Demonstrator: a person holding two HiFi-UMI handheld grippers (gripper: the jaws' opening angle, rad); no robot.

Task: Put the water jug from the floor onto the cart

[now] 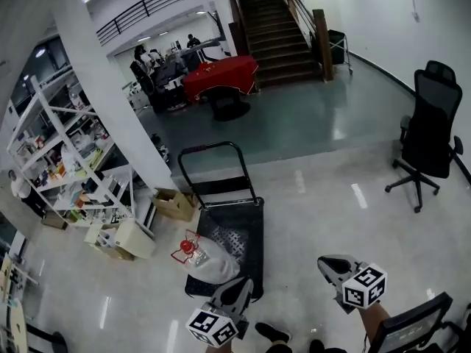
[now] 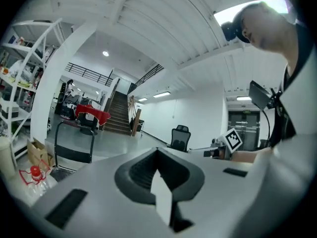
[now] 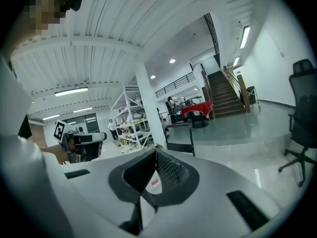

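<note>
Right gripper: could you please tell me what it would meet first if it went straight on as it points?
Probably the cart, whose upright end shows just beyond the right gripper; depth is unclear.

Nothing here can be read as a word, number or brand. The left marker cube [image 1: 213, 326] and the right marker cube [image 1: 364, 286] carry only black-and-white square patterns — no letters. A green sign [image 2: 246, 112] glows above the far doors [image 2: 250, 129], but its print is too small to make out.

Open floor [image 1: 331, 197] right of the cart [image 1: 244, 232]; boxes [image 1: 174, 203] and shelving [image 1: 66, 160] crowd its left.
</note>
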